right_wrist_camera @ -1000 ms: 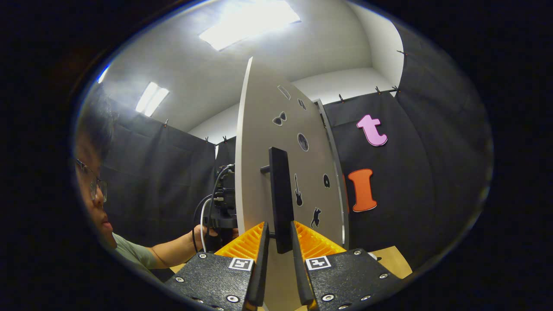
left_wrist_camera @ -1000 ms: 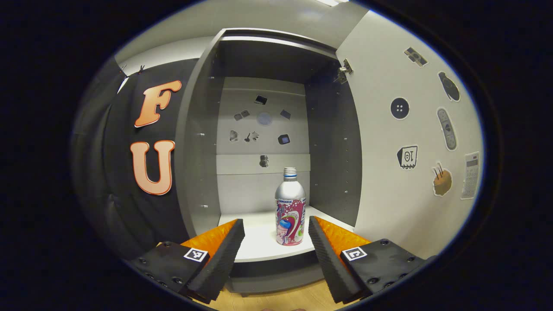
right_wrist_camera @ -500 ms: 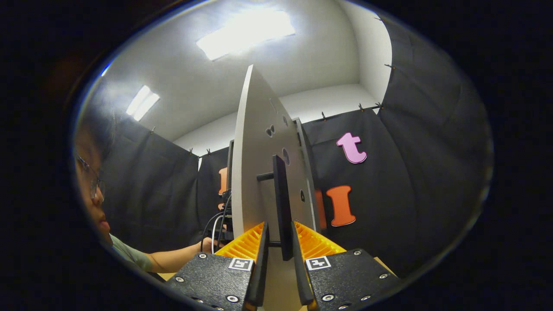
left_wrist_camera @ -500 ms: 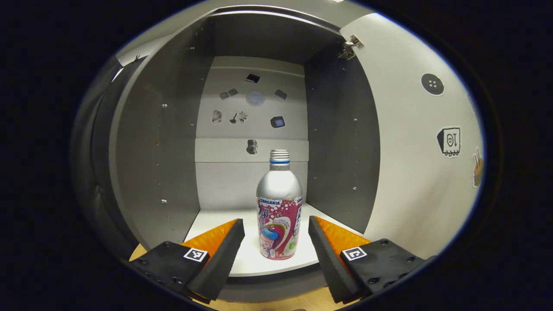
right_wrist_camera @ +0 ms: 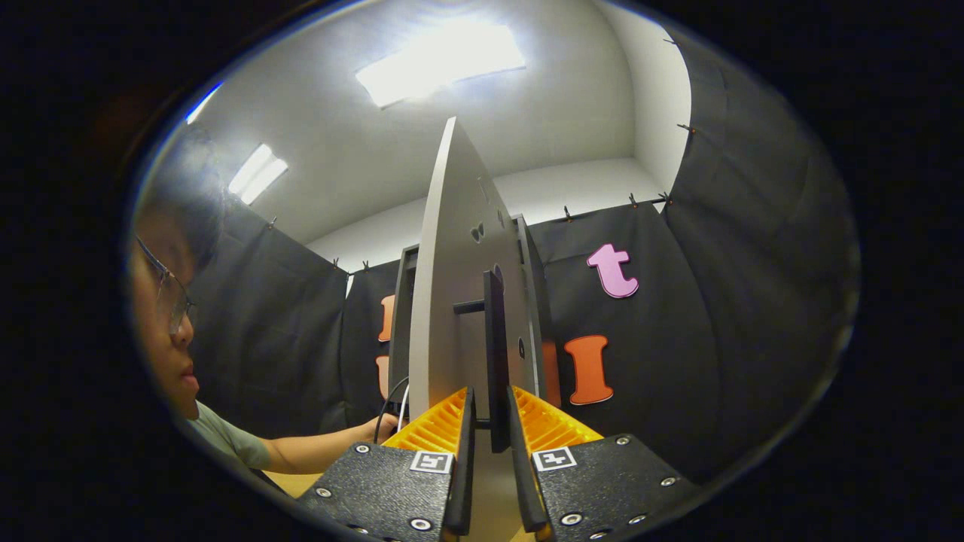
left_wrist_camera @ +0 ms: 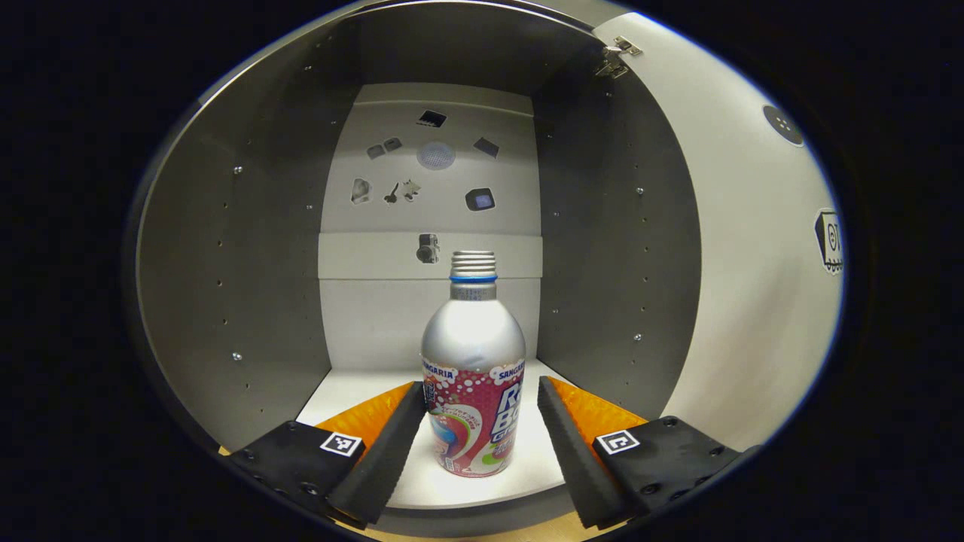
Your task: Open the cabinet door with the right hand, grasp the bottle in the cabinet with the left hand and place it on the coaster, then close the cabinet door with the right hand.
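Aluminium drink bottle (left_wrist_camera: 473, 376) stands upright on the white cabinet shelf (left_wrist_camera: 354, 388), near its front edge, threaded neck bare, no cap seen. Judged: light, rigid thin metal, smooth and likely slippery; the printed label band on the straight lower body is the best grip zone, below the domed shoulder.

Left gripper (left_wrist_camera: 476, 433): jaws apart, 1 foam pad on each side of the bottle, not yet touching it.

Right gripper (right_wrist_camera: 488, 452): jaws close together around the black bar handle (right_wrist_camera: 495, 354) of the open cabinet door (right_wrist_camera: 452, 286); contact on both sides cannot be confirmed.

Cabinet interior grey, peg holes in both side walls (left_wrist_camera: 248, 301), stickers on the back panel (left_wrist_camera: 429, 196).
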`<state>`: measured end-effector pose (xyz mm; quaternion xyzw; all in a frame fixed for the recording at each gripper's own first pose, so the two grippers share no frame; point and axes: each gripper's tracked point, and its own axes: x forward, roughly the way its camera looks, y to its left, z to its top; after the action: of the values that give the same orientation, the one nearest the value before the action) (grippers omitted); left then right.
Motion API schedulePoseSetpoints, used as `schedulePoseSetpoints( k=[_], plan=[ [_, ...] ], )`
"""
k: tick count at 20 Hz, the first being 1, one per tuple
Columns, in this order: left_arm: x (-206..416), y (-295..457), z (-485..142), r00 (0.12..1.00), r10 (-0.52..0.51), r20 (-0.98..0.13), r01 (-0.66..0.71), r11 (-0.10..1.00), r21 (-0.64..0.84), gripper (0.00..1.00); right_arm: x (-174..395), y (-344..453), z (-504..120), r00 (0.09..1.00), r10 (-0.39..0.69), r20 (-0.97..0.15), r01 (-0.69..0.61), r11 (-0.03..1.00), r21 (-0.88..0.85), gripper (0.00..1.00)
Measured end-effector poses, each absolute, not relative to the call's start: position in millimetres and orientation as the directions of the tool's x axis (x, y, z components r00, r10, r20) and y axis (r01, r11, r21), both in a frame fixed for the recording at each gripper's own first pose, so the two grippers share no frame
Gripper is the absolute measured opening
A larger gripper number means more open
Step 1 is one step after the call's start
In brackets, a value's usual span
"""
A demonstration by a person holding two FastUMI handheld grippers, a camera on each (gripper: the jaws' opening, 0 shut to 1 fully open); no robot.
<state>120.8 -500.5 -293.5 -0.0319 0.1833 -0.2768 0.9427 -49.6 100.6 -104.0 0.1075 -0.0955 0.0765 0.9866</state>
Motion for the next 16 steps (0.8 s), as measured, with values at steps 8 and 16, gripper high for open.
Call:
schedulePoseSetpoints(
  k=[8,16],
  plan=[
    [138,-503,-298,0.797,-0.512,-0.321,0.487,0.858,-0.162,0.87,-88,93,-87,0.974,0.095,0.207,-0.133,0.976,0.173,0.33],
    [116,-465,-280,0.796,-0.512,-0.323,0.478,0.859,-0.183,0.84,-70,79,-101,0.984,0.051,0.171,-0.081,0.982,0.173,0.61]
  ],
)
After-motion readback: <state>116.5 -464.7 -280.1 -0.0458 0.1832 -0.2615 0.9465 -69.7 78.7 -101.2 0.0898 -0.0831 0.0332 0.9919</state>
